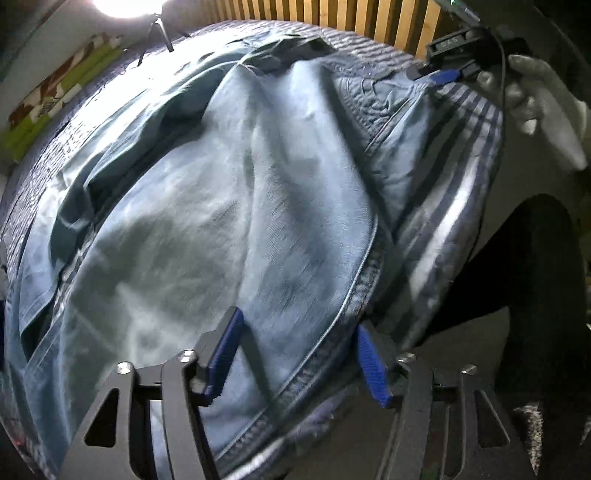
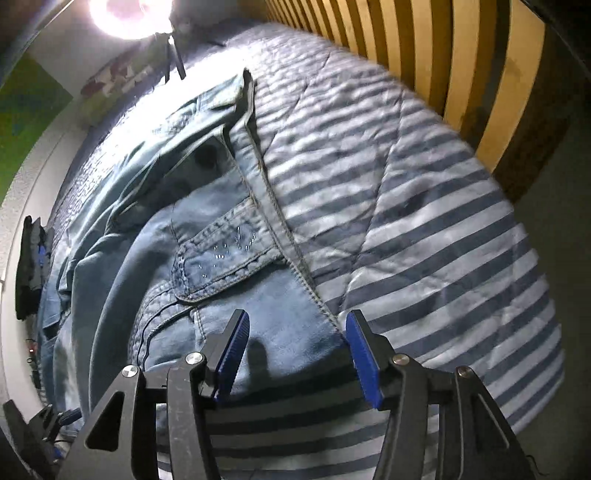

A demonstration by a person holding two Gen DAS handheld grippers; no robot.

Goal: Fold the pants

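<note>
Light blue jeans (image 1: 229,206) lie rumpled across a striped quilt (image 2: 424,229) on a bed. In the left wrist view my left gripper (image 1: 299,321) is open low over one end of the jeans, with the stitched hem (image 1: 332,332) running between its blue pads (image 1: 225,354). My right gripper (image 2: 297,315) is open over the waist end, straddling the side seam just below a flapped back pocket (image 2: 221,254). From the left wrist view the right gripper (image 1: 439,75) shows at the far top right, held by a gloved hand (image 1: 532,96).
A wooden slatted board (image 2: 424,55) runs along the far side of the bed. A bright lamp (image 2: 129,14) on a tripod glares at the top left. A person's dark leg (image 1: 535,277) stands by the right bed edge. A dark object (image 2: 29,266) sits at the left edge.
</note>
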